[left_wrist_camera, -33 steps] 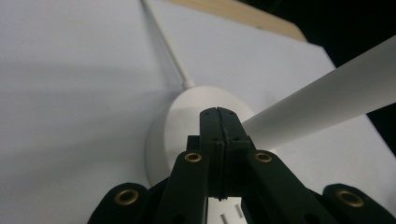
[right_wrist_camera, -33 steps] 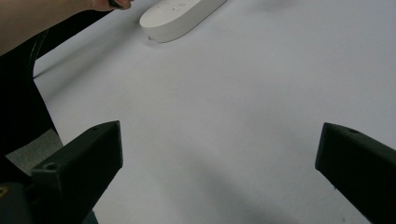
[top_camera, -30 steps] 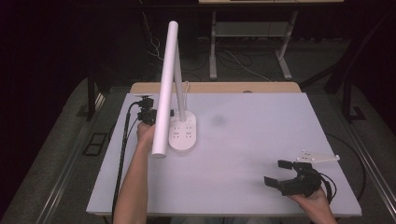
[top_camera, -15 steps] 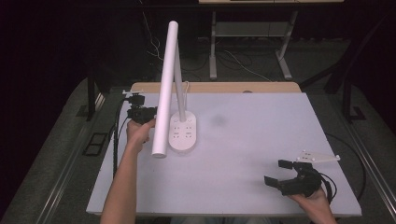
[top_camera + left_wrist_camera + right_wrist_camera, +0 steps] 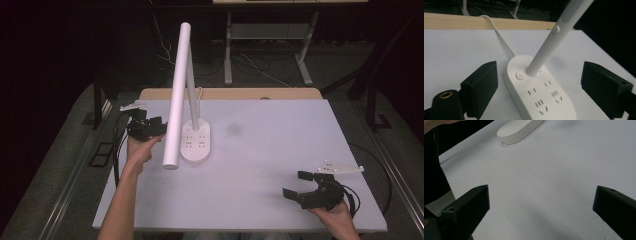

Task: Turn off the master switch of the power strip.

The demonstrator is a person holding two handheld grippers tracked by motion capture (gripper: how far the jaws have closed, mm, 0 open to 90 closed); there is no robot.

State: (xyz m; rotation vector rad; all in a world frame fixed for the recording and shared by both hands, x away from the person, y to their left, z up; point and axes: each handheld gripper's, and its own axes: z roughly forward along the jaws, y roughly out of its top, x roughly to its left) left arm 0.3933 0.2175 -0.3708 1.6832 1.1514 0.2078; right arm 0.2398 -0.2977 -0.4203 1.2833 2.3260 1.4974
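Although the lamp head (image 5: 178,95) crosses in front of our left gripper (image 5: 146,128) in the high view and hides its far side, the left gripper view shows its jaws spread wide with nothing between them. Just ahead of those jaws sits the white lamp base (image 5: 539,92), an oval block with rows of socket slots and a round button (image 5: 519,76) near the stem (image 5: 549,47). The stem rises tilted from the base and is cut off at the top of that view, and the near end of the base runs out at the bottom edge. A white cord (image 5: 499,35) trails from the base toward the wooden strip (image 5: 486,23) at the far edge of the table (image 5: 280,150). Well apart to the right, our right gripper (image 5: 309,187) rests low near the table's near edge, jaws equally wide and holding nothing. In the right gripper view the base (image 5: 520,128) lies far ahead and to the left of the jaws, its upper part cut off, with bare white tabletop (image 5: 544,182) between
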